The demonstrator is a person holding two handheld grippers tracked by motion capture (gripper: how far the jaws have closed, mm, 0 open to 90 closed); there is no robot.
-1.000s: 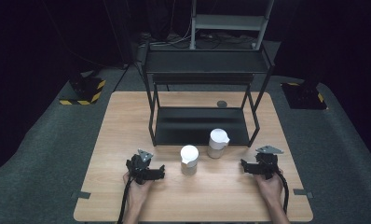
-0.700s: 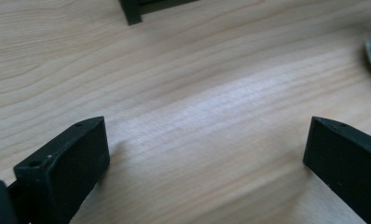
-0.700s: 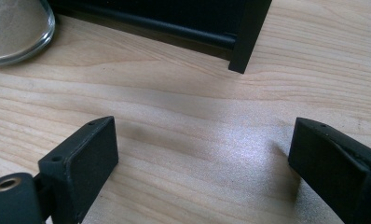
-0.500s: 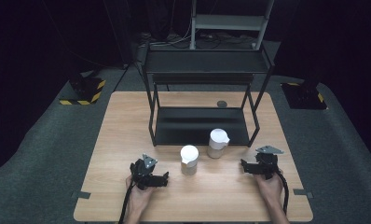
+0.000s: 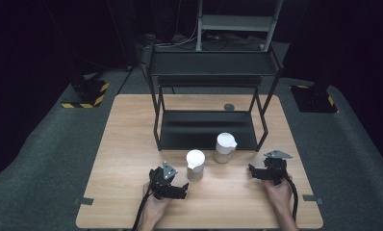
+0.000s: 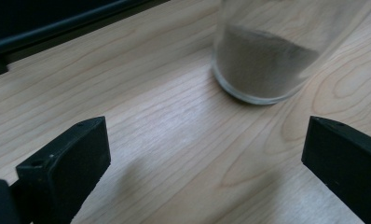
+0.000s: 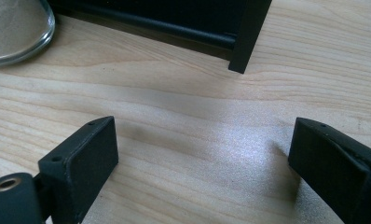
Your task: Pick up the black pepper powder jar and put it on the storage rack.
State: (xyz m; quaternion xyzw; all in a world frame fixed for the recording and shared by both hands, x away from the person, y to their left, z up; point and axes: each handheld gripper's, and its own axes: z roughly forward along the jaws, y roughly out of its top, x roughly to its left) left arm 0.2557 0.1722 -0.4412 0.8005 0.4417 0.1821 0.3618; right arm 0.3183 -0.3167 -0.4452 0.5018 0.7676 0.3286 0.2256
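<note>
Resting on the bench (image 5: 132, 144), the left claw (image 5: 180, 190) gaped empty just near of the left jar (image 5: 195, 164); the right claw (image 5: 253, 172) also gaped empty.

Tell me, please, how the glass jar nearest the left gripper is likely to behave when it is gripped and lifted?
The jar looks like clear, smooth glass, so it may slip between the jaws and is probably fragile. The grey powder inside likely makes it fairly heavy low down, steadying it. It stands tall under a white lid, so a high push might tip it.
</note>
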